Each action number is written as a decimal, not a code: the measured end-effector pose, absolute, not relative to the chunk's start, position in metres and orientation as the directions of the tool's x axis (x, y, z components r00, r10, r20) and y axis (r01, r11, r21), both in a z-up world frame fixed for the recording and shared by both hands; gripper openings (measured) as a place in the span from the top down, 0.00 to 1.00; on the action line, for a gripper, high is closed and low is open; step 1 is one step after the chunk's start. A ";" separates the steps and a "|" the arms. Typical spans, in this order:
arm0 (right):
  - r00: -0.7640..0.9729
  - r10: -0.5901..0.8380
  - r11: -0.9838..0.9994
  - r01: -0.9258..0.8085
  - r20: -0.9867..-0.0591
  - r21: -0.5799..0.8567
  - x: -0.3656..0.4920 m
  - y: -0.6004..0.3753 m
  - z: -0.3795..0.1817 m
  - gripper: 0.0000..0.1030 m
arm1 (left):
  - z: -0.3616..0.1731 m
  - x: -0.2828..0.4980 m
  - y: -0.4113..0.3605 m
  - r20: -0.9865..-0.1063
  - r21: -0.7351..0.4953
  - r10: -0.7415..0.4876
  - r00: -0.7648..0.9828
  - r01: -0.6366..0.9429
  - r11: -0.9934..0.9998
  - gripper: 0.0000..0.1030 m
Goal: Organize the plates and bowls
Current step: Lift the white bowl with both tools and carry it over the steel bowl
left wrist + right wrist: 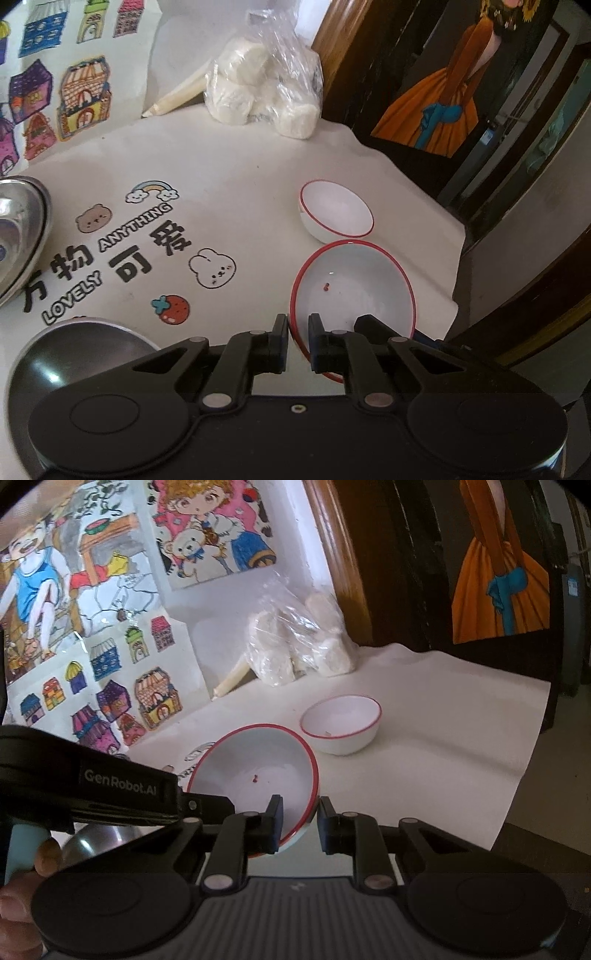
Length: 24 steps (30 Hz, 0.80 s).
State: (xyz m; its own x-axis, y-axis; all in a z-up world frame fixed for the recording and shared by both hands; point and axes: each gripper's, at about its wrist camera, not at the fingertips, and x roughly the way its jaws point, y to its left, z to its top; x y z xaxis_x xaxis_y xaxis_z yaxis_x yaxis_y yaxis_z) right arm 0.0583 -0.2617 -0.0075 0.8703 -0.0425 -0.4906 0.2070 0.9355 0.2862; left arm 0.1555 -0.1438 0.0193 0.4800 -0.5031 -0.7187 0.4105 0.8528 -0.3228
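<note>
Left wrist view: large bowl (pixel 354 291) rim pinched in left tool (pixel 298 341), tilted above desk (pixel 240 177); right tool (pixel 300 825) part open astride the rim. Small bowl (pixel 338 214) at 12 o'clock.

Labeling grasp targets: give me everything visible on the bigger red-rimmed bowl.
The bigger bowl is white, glossy like glazed ceramic, with a thin red rim and a small red speck inside. It is tilted, with its opening facing both cameras. The left hand-held gripper straddles one edge of the rim and the right hand-held gripper straddles another. Whether its base touches the white tablecloth cannot be told. A smaller matching bowl sits upright just beyond it, apart.
</note>
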 end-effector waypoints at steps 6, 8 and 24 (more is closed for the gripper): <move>0.879 -0.022 0.949 0.167 -0.476 0.266 0.055 -0.241 0.007 0.79 | 0.028 0.148 -0.114 -0.687 -0.349 -0.517 0.510 0.392 0.851 0.90; 0.881 -0.013 0.954 0.153 -0.473 0.259 0.055 -0.233 0.010 0.79 | 0.030 0.146 -0.104 -0.679 -0.352 -0.517 0.521 0.386 0.853 0.91; 0.895 0.122 0.947 0.025 -0.430 0.320 0.056 -0.177 0.025 0.79 | 0.035 0.129 -0.021 -0.630 -0.416 -0.508 0.588 0.298 0.859 0.91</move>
State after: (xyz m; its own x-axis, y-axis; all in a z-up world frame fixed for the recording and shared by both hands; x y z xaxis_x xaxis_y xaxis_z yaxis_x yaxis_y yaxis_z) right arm 0.0559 -0.1771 0.0250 0.8946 0.1215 -0.4301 0.0254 0.9469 0.3204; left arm 0.1291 -0.0205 0.0347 0.5878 -0.5081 -0.6295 0.2978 0.8594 -0.4157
